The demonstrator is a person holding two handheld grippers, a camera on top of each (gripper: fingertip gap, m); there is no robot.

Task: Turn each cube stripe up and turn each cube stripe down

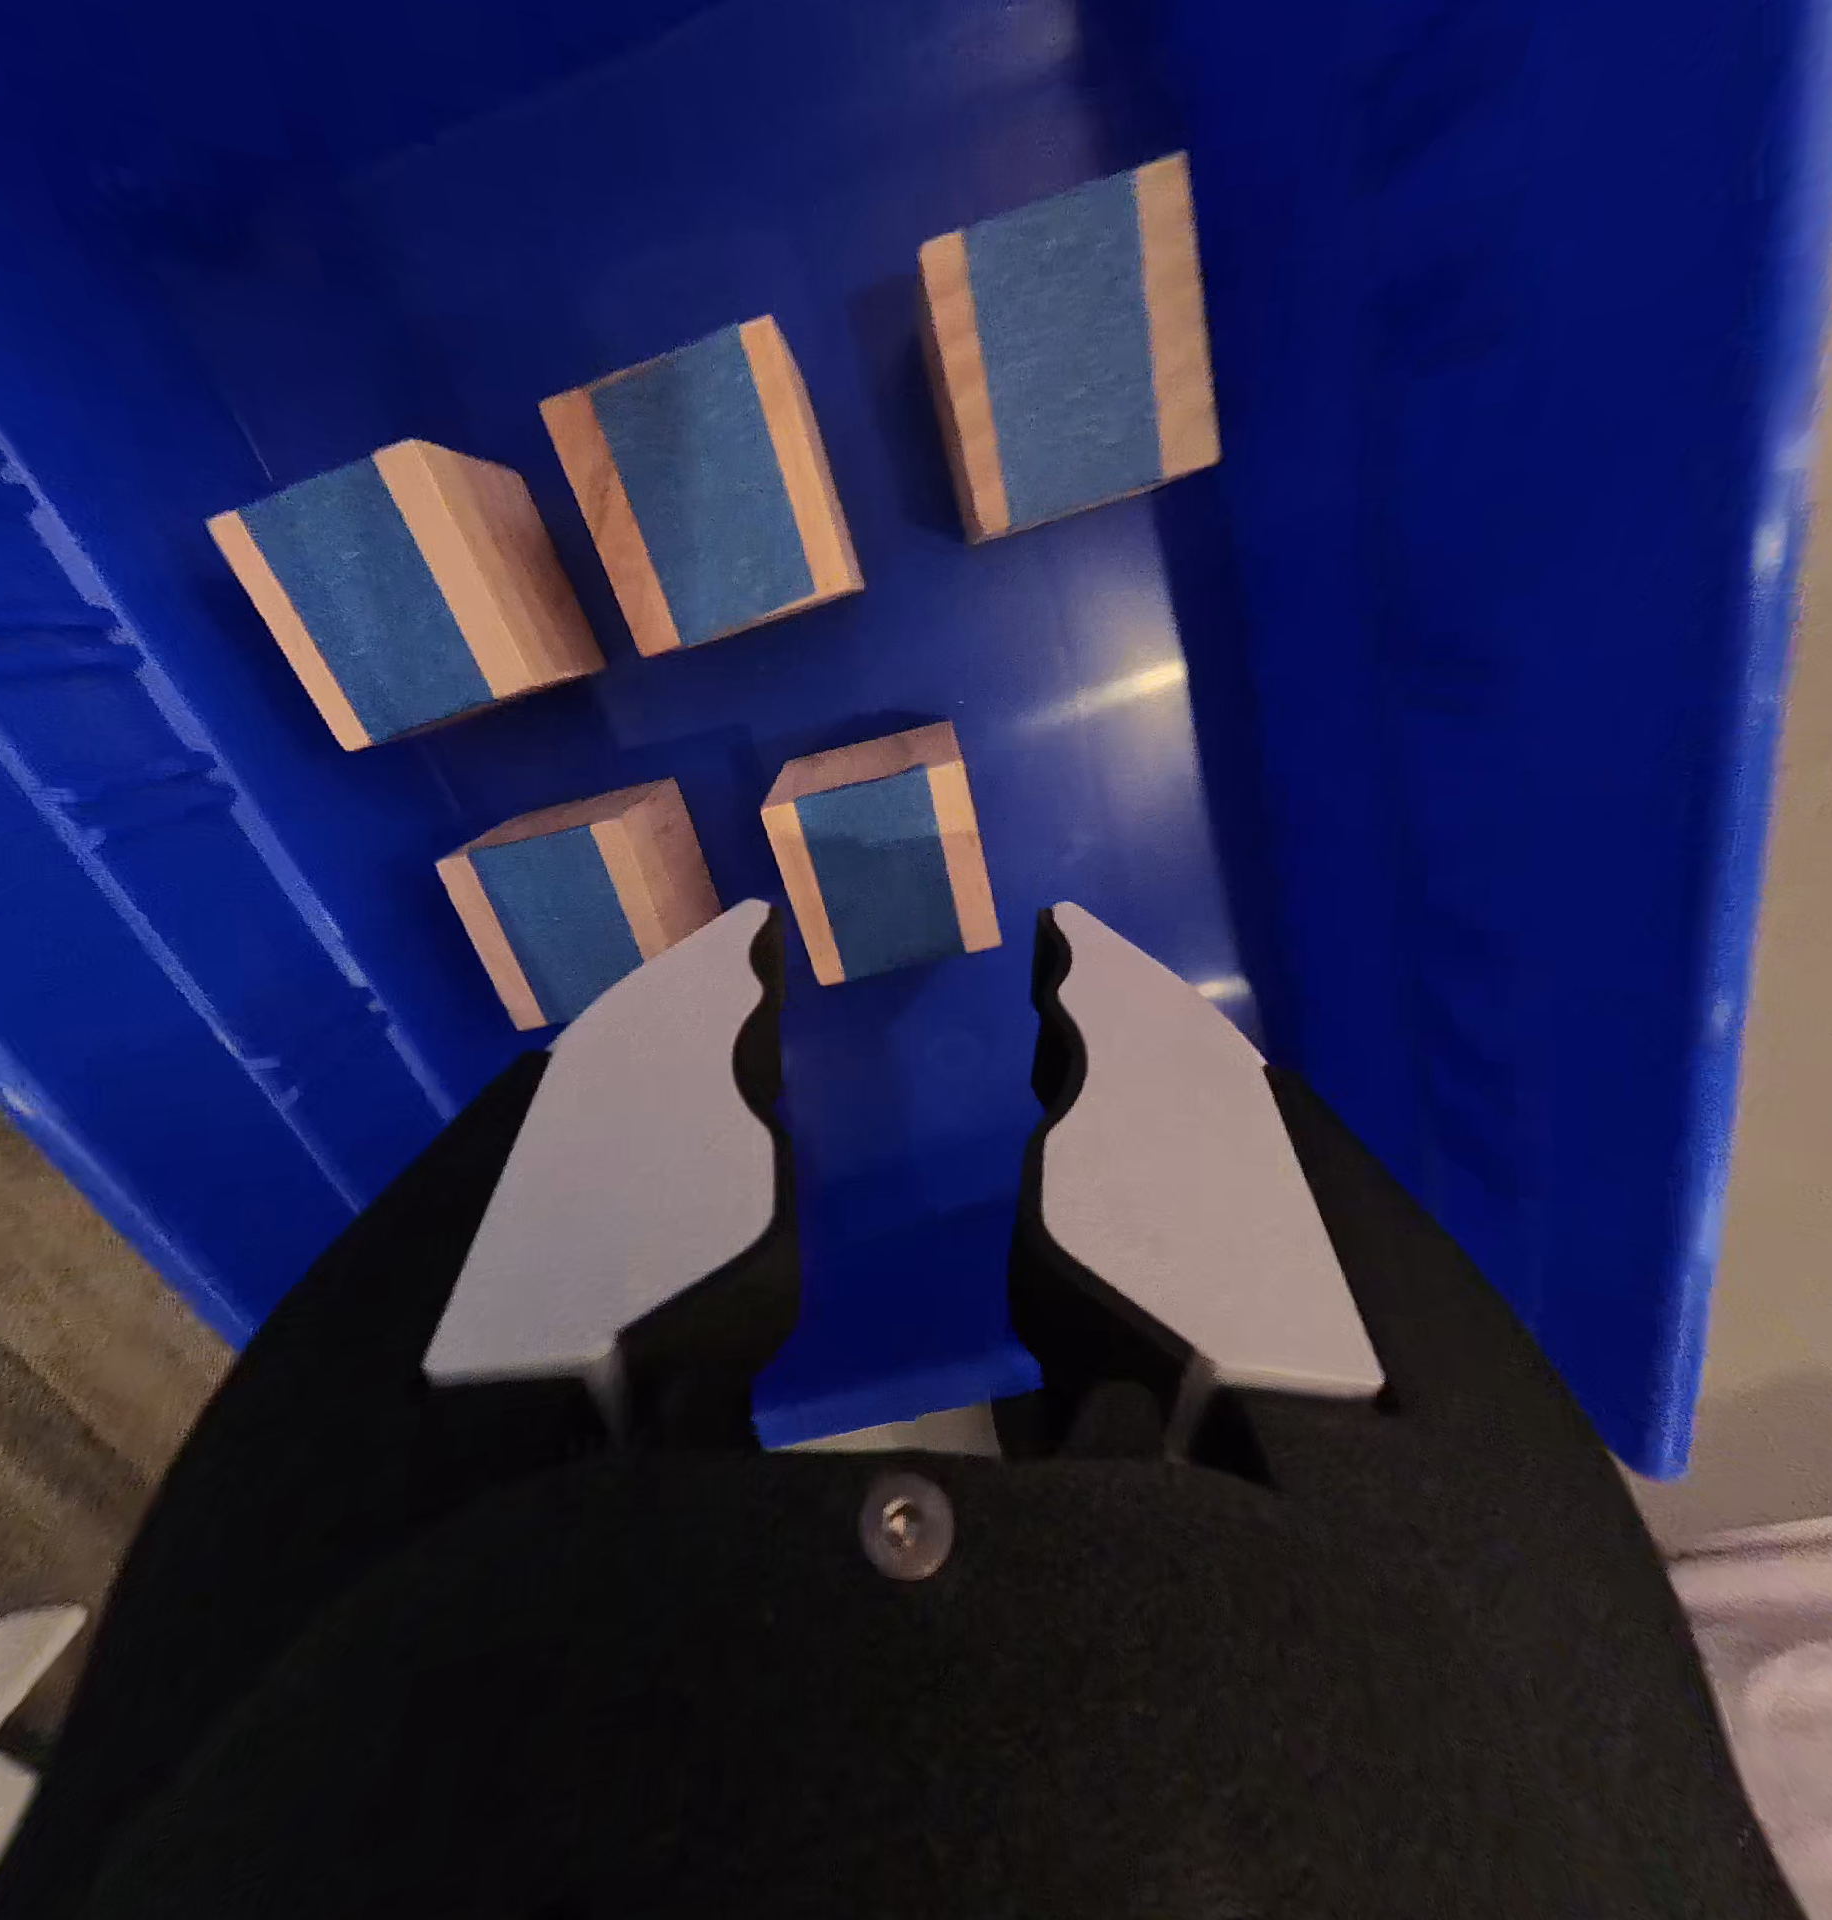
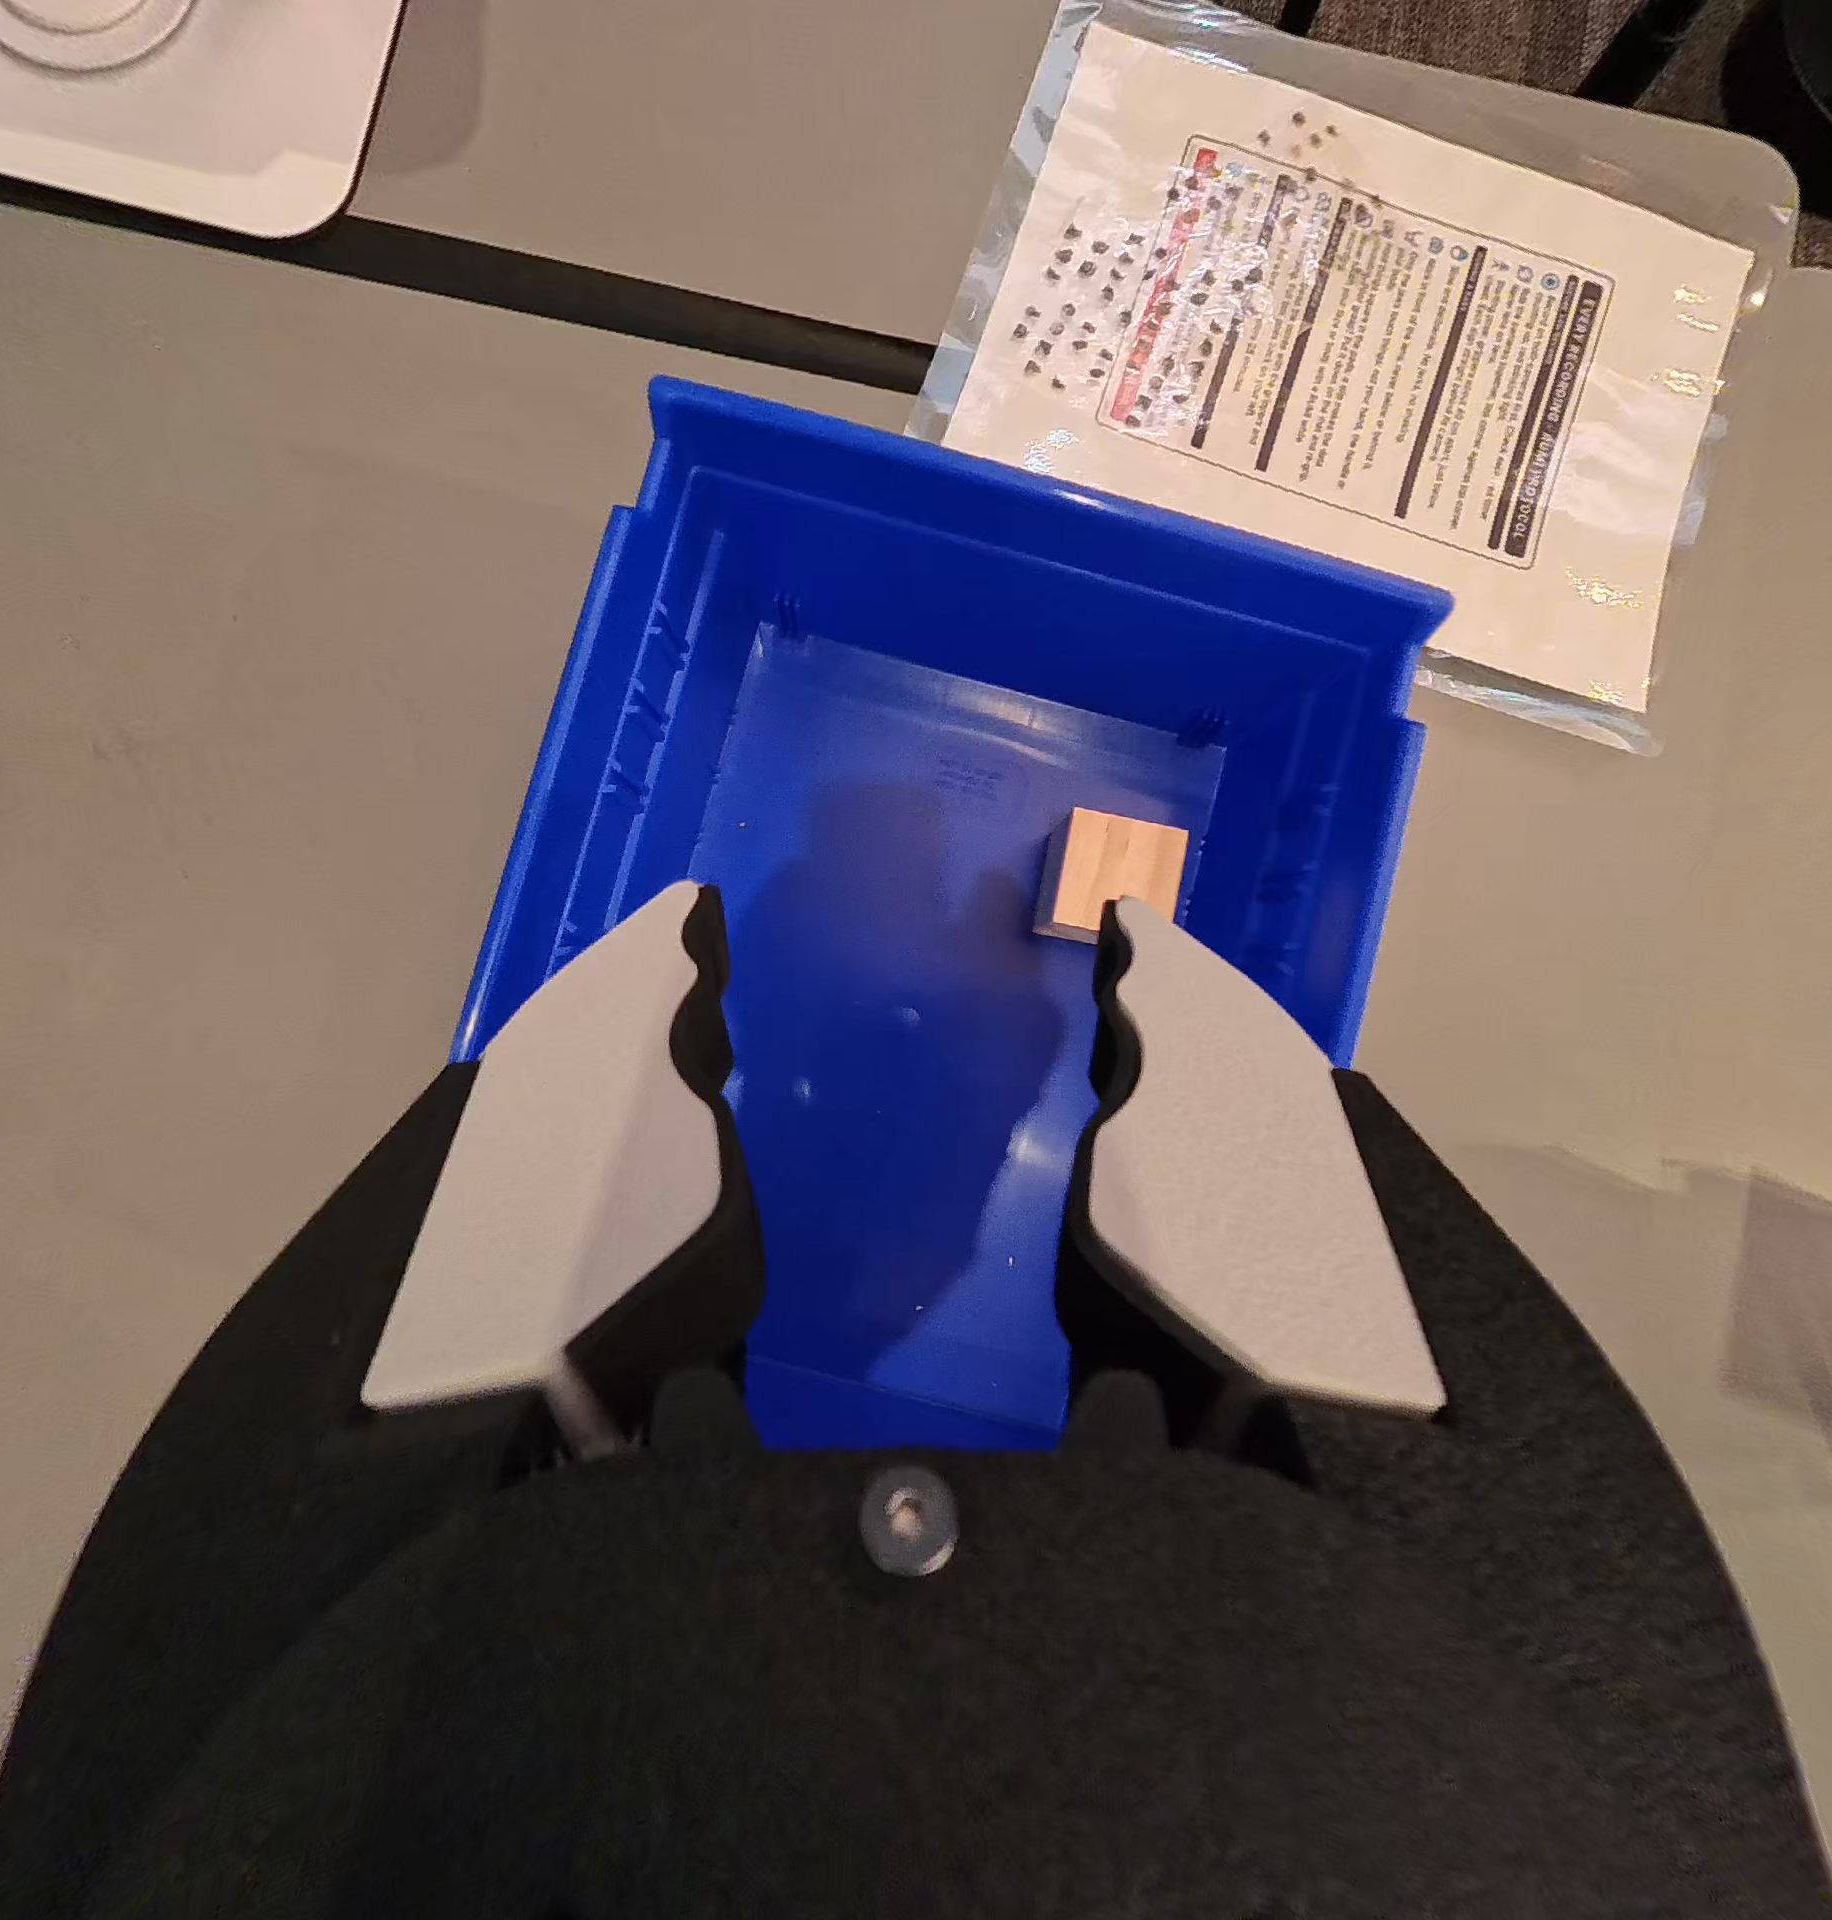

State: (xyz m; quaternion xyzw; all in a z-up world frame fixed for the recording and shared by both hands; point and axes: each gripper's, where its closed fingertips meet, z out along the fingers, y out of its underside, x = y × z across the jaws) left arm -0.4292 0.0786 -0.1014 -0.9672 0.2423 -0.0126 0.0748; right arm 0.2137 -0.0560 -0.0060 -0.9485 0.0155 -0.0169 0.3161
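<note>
the left gripper (image 1: 907, 914) hangs with its jaws apart and empty over a blue bin (image 1: 1411, 623) where five wooden cubes (image 1: 699, 483) sit stripe up. the right gripper (image 2: 907, 904) is spread wide, holding nothing, above another blue bin (image 2: 1047, 540) with one plain-topped cube (image 2: 1114, 868) near its right finger.

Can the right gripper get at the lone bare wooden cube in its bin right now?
Probably yes. The right gripper is open above the bin, and nothing covers the cube, though it sits near the right wall.
</note>
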